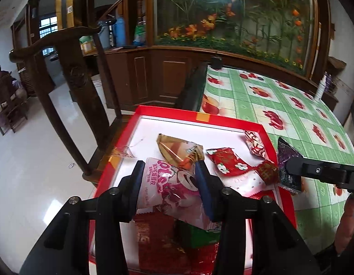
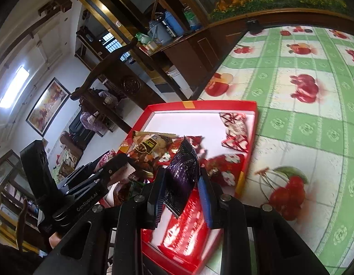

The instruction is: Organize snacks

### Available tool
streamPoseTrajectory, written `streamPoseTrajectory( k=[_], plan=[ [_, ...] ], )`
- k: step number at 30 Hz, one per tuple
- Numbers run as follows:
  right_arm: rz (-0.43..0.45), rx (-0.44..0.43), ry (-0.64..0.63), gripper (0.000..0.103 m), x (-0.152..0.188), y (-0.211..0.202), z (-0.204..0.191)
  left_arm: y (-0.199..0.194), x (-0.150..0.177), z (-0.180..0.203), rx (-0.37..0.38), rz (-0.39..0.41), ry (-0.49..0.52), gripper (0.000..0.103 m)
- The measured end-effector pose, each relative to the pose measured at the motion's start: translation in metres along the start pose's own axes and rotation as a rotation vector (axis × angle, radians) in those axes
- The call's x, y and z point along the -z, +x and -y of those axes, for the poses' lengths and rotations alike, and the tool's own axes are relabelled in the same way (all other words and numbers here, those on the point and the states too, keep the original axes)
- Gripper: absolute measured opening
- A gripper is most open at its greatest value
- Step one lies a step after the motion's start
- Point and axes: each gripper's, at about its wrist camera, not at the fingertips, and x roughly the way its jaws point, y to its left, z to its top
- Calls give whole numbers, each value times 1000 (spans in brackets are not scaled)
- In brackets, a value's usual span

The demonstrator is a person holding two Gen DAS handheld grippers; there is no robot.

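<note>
The left gripper, low in the middle of its own view, has its two fingers pressed against the sides of a pink packet, which bulges between them above the red tray. The right gripper is likewise clamped on a dark purple packet, its top corner sticking up past the fingertips; in the left view that same packet shows at the right edge of the frame, over the tray's right rim.

Outward from the tools, the tray already holds other snacks: a gold wrapper just beyond the pink packet, a red flowered packet to its right, and a red-and-white packet in the tray's upper right corner. The tray sits at the left edge of a green fruit-patterned tablecloth, with a dark wooden chair to the left of it.

The step in hand looks like carrying two snacks into the tray at once. Next, each packet probably needs lowering to a bare white patch of the tray floor before the fingers part, keeping the purple one inside the rim.
</note>
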Motion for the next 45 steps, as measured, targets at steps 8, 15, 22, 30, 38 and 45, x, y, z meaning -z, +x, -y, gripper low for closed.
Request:
streamPoseTrajectory(
  k=[8,15,22,30,38,45],
  plan=[
    [195,103,-188,87,-35,-20,-26,-19,-3,18,-10,100,30,87],
    [263,332,-156,89,-37,-26,46,-4,1,60,-9,33,125,87],
    [303,355,144,90,-44,-52,123,-13,-2,101,-49,82,178,87],
    [477,352,149,98,-41,-103,118,-33,2,137,-4,69,183,86],
    [631,493,133,99,-28,-126,125,-83,23,131,-4,149,228,86],
    [810,548,166,99,35,-173,93,-124,39,87,-61,275,157,93]
  ],
)
